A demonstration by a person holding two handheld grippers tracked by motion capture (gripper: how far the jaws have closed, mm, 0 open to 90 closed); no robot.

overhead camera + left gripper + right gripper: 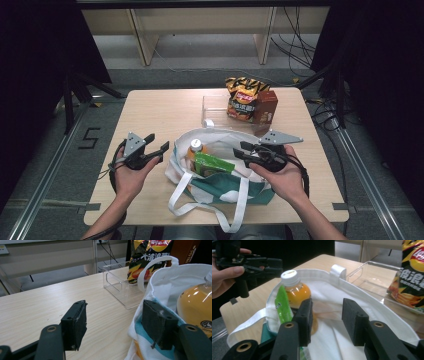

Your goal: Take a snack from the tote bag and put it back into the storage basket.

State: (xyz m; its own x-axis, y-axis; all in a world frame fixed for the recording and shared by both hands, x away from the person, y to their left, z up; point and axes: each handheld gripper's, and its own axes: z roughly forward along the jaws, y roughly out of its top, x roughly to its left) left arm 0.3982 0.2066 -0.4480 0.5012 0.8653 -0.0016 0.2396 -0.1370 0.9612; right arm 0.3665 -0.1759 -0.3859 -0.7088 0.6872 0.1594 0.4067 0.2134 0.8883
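A white tote bag (pixel 220 134) with a green base lies open at the table's front centre. Inside it stand an orange juice bottle (pixel 195 148) with a white cap and a green packet (pixel 213 164). My left gripper (pixel 157 142) hovers just left of the bag, open, with only bare tabletop between its pads. In the left gripper view, my left gripper (pixel 115 303) has one pad against the bag's rim (pixel 175 272), next to the bottle (pixel 195 305). My right gripper (pixel 239 149) is open over the bag's right side. Its pads (pixel 352 315) frame the white lining beside the bottle (pixel 295 290) and packet (pixel 282 305), holding nothing.
A clear plastic bin (pixel 215 107) sits at the back of the table. A chips bag (pixel 245 97) and a brown carton (pixel 265 107) stand in it. The bag's white straps (pixel 182 197) trail toward the front edge. Bare wood lies to the left of the bag.
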